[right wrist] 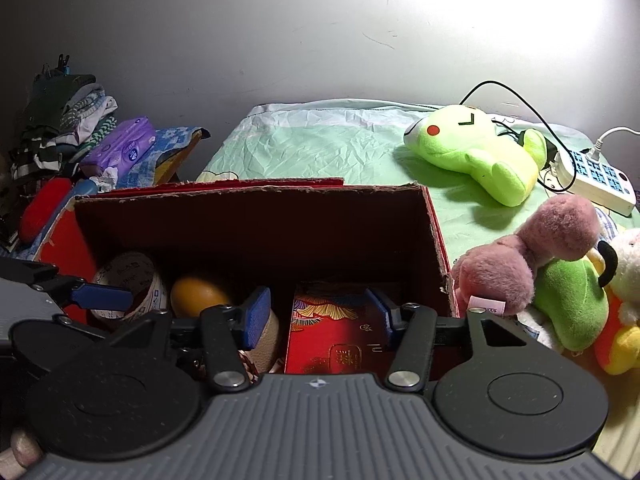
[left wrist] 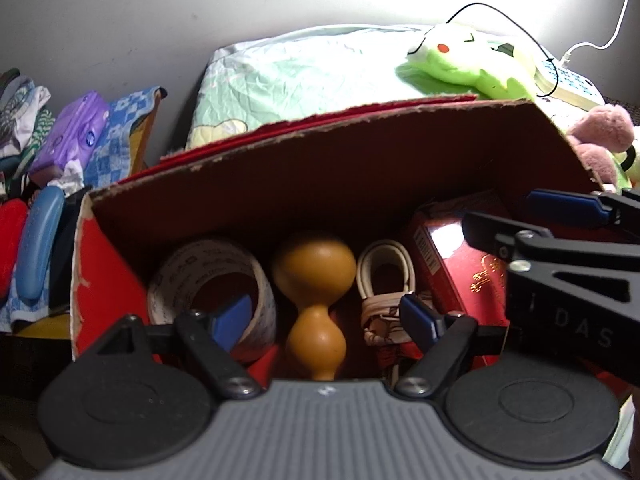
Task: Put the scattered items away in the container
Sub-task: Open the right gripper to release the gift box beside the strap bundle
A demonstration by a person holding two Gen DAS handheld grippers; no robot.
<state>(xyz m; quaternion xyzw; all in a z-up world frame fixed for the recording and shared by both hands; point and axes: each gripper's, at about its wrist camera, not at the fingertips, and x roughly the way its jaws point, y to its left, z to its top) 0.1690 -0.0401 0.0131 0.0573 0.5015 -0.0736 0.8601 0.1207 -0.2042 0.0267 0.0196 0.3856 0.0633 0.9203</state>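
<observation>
Hovering open — both grippers (left wrist: 326, 320) (right wrist: 318, 312) over box (left wrist: 280, 168).

Both wrist cameras look steeply down from close above into the same red cardboard box (left wrist: 248, 208) (right wrist: 248, 220), side by side.

left gripper (left wrist: 324, 316): blue pads, black arms, silver screws, grey ribbed housing between two black discs | right gripper (right wrist: 318, 308): same build, faint "DAS" lettering on its black arm, seen right of the left gripper
</observation>
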